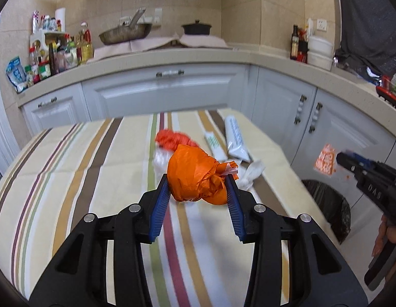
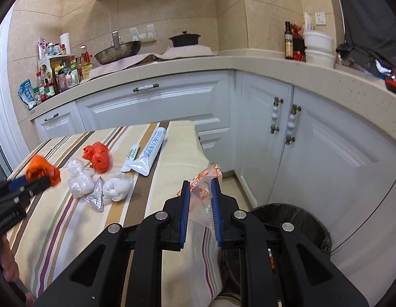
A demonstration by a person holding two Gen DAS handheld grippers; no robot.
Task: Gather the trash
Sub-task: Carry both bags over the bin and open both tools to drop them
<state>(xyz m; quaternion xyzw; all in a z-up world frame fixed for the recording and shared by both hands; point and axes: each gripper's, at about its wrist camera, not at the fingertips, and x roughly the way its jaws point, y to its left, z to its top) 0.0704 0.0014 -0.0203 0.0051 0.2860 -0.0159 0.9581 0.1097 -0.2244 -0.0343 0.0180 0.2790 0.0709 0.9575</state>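
Two hand-held grippers are at work over a striped table [image 1: 70, 158]. The left hand-held gripper [image 1: 198, 186] has its blue pads pressed against the sides of a crumpled orange bag [image 1: 195, 176], held above the cloth; in the right wrist view the same orange bag [image 2: 42, 170] shows at the far left edge. The right hand-held gripper [image 2: 201, 192] is nearly closed on a thin clear wrapper with orange print [image 2: 205, 181], held past the table's edge, near a dark-lined trash bin [image 2: 295, 220] that stands on the floor by the white cabinets [image 2: 325, 140]. On the table lie a second red-orange bag [image 2: 98, 157], a clear plastic bag [image 2: 80, 176], a silver foil wrapper [image 2: 97, 195] touching a knotted white wad [image 2: 118, 185], a small white-and-green packet [image 2: 131, 157] and a long white tube-like pouch [image 2: 150, 152] just beside it. Behind, a wok [image 2: 118, 50], a black pot [image 2: 185, 39] and many bottles [image 2: 59, 76] stand along the back.
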